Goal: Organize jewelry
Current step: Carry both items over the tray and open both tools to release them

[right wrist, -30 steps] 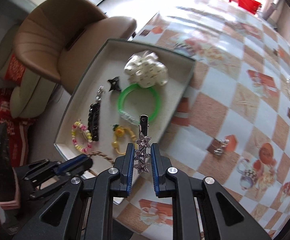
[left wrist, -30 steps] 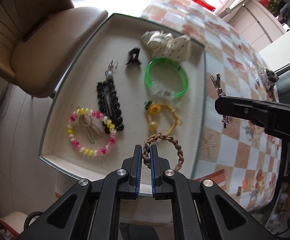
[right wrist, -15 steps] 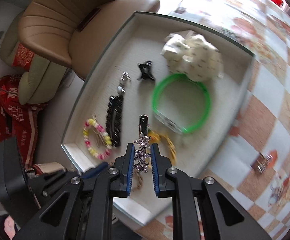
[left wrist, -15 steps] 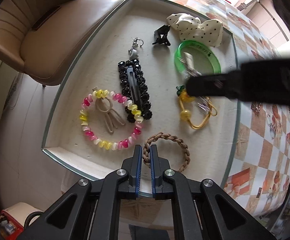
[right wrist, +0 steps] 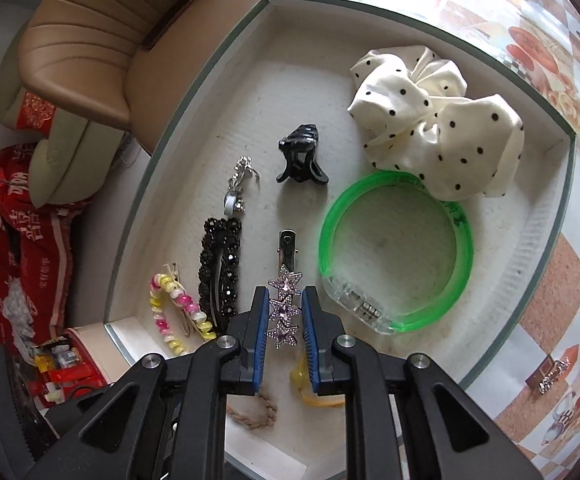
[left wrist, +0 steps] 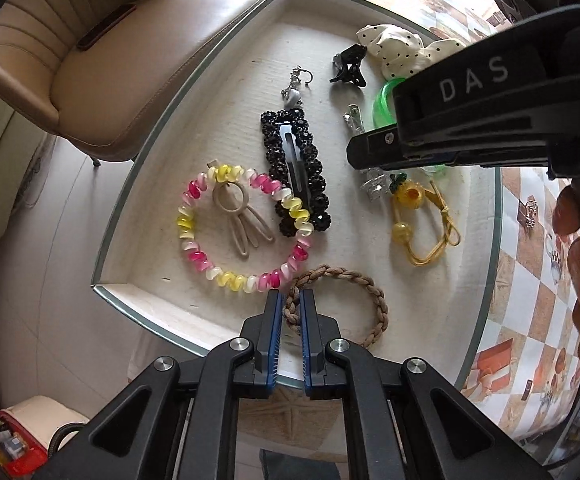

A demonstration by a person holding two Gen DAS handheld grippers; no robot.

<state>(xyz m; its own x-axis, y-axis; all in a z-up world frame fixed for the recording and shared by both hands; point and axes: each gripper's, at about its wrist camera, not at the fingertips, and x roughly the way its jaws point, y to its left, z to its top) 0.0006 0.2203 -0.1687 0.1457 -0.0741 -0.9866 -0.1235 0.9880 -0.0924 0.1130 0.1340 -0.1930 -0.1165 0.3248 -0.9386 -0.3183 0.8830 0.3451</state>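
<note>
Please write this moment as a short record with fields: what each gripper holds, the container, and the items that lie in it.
left gripper: shut on the braided brown hair tie, low over the tray's near corner
right gripper: shut on the star hair clip, over the tray
container: shallow white tray on the checked tablecloth
items in tray: polka-dot scrunchie, green bangle, black claw clip, black beaded clip, pink and yellow spiral tie, yellow hair tie
outside tray: small clip on the cloth
</note>
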